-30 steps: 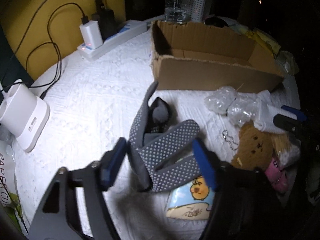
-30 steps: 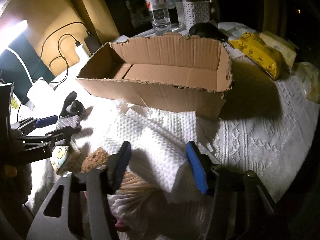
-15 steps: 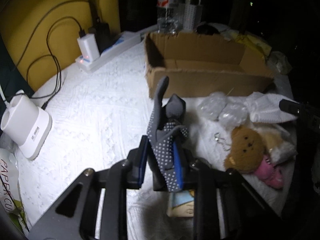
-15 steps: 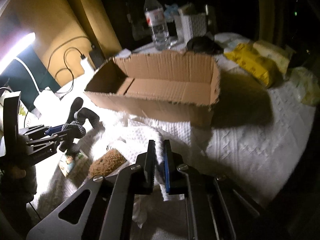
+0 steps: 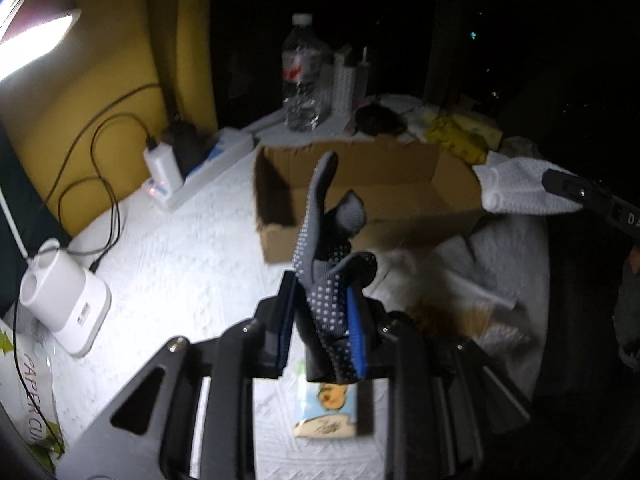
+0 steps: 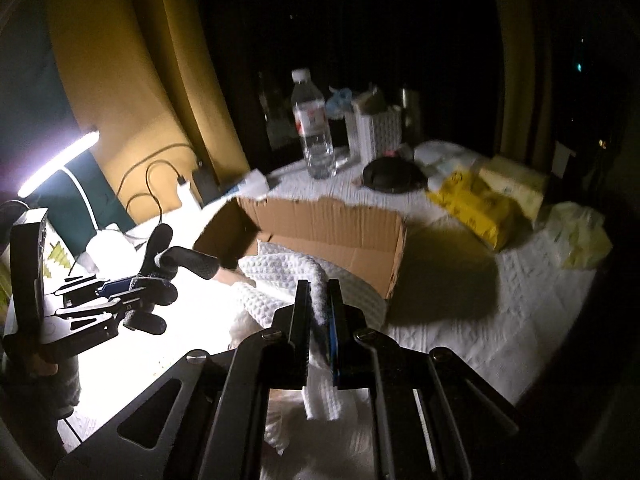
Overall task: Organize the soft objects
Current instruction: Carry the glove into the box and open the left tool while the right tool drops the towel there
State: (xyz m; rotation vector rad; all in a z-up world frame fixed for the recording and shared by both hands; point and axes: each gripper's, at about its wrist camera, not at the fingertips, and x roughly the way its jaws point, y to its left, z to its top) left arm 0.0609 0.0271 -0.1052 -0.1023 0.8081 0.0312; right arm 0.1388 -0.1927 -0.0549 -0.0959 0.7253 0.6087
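Both tongs have risen off the worktop since a second ago: left tongs clamp the dotted glove, right tongs pinch the white towel, cardboard box at twelve o'clock.

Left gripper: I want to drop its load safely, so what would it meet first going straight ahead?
Probably the open brown cardboard box; the left gripper, shut on the grey dotted glove, points toward it, though depth is unclear.

text: "PAPER CU" | on: white bag | spot: left wrist view, lower-left edge
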